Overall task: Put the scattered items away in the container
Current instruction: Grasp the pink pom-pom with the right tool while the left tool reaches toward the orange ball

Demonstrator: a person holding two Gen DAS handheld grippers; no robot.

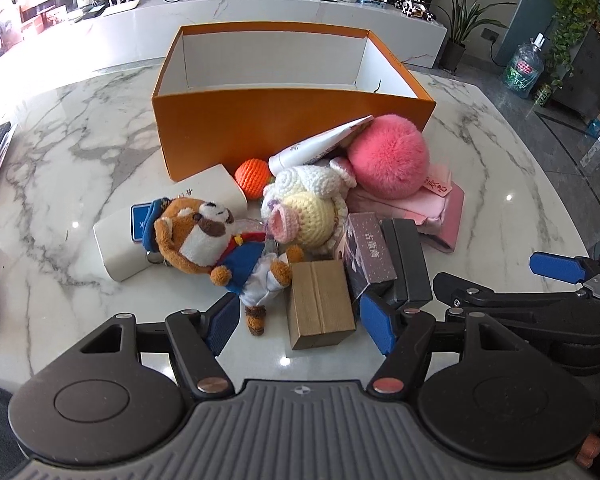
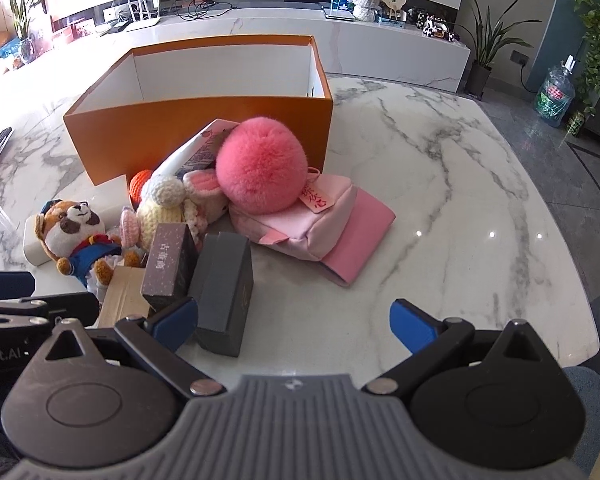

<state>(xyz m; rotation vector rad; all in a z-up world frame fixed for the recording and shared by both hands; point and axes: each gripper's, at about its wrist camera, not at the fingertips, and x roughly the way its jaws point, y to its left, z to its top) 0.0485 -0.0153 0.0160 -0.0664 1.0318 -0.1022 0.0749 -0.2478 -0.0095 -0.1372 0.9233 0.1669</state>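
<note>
The task looks not yet begun: the orange box [image 1: 284,132] stands toward the far edge of the marble surface [image 2: 460,200], and what shows of its white inside is empty. All items lie in a heap touching its near wall: a pink pompom [image 2: 260,168] on a pink pouch [image 2: 340,232], a fox plush [image 1: 208,240], small boxes. The left claw [image 1: 300,326] and the right claw [image 2: 296,322] are both wide open, holding nothing, near the surface's near edge.

One orange box [image 1: 260,128], three small cartons [image 1: 320,304], three plush toys [image 1: 204,236]
</note>
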